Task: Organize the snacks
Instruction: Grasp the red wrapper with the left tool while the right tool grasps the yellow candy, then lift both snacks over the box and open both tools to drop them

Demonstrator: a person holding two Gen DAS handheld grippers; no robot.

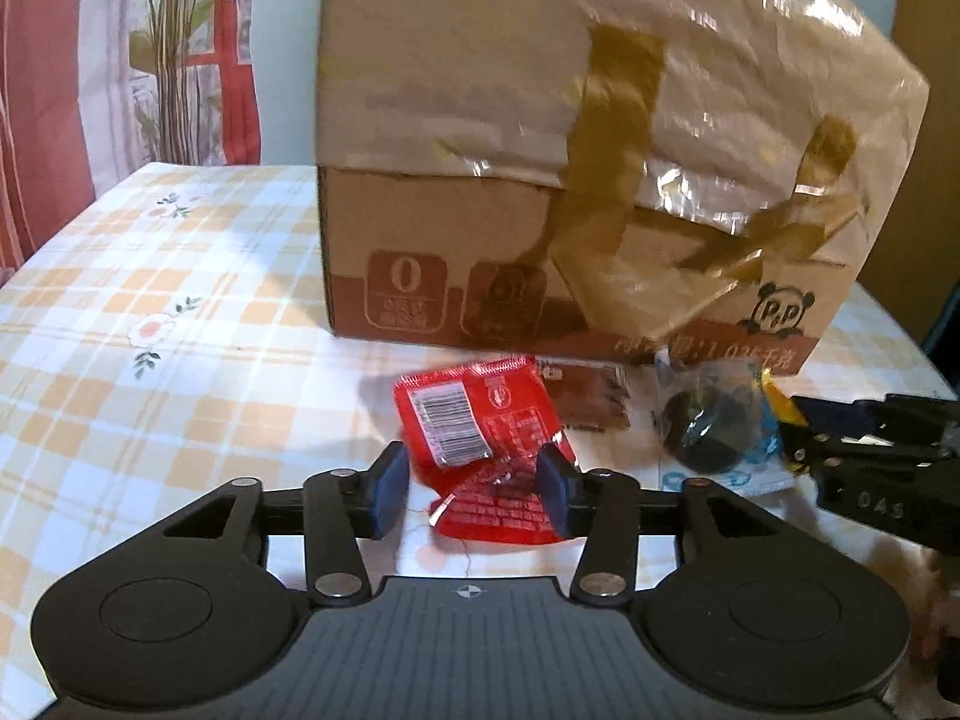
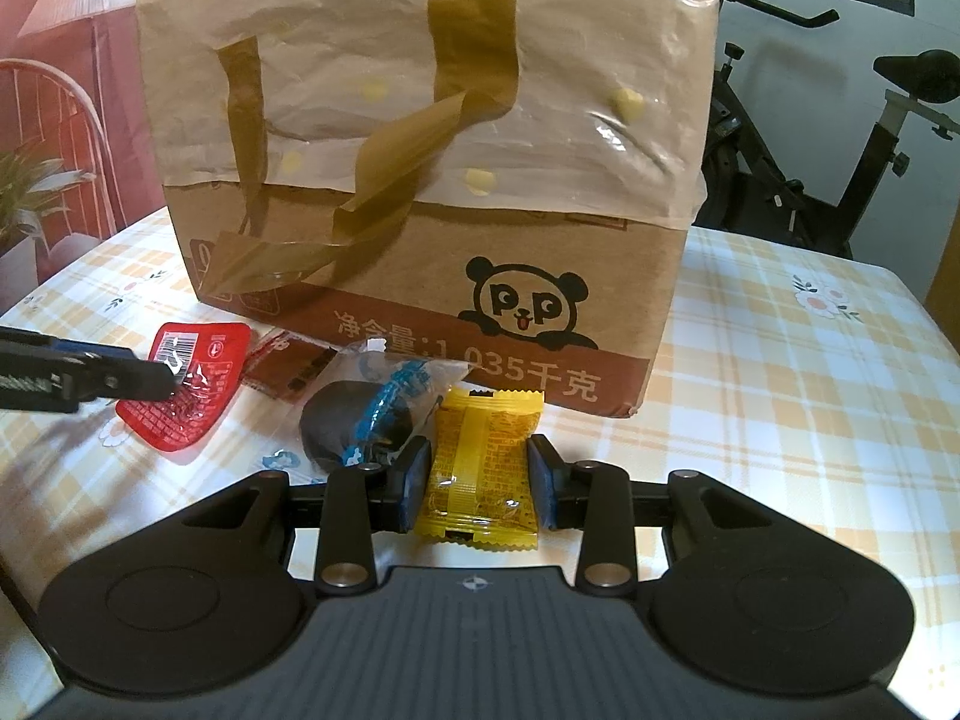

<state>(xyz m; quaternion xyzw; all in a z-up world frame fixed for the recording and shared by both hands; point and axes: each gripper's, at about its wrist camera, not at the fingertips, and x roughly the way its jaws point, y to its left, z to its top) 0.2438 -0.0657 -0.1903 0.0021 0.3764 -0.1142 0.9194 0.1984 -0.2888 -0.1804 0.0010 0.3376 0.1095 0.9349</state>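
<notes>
A: Well, biggest first: a cardboard box (image 2: 420, 300) with a panda print stands on the bench (image 2: 780, 372), which wears a yellow-checked cloth. Its flaps are up, with loose brown tape hanging down the front.

B: And the snacks?

A: All lie just in front of the box. A red packet (image 1: 480, 450) with a barcode label is farthest left in the right wrist view. Beside it a dark brown packet (image 2: 294, 375) lies flat against the box's foot, then a clear wrapper with a dark round cake (image 2: 354, 426), then a yellow packet (image 2: 480, 468).

B: What are the claws doing?

A: The left claw (image 1: 474, 489) is released; its blue pads stand either side of the red packet's lower half, with a gap showing on the left pad's side. The right claw (image 2: 480, 489) is clenched on the yellow packet, a pad pressed against each long edge.

B: Are the claws close together?

A: Near; each shows at the edge of the other's view.
</notes>
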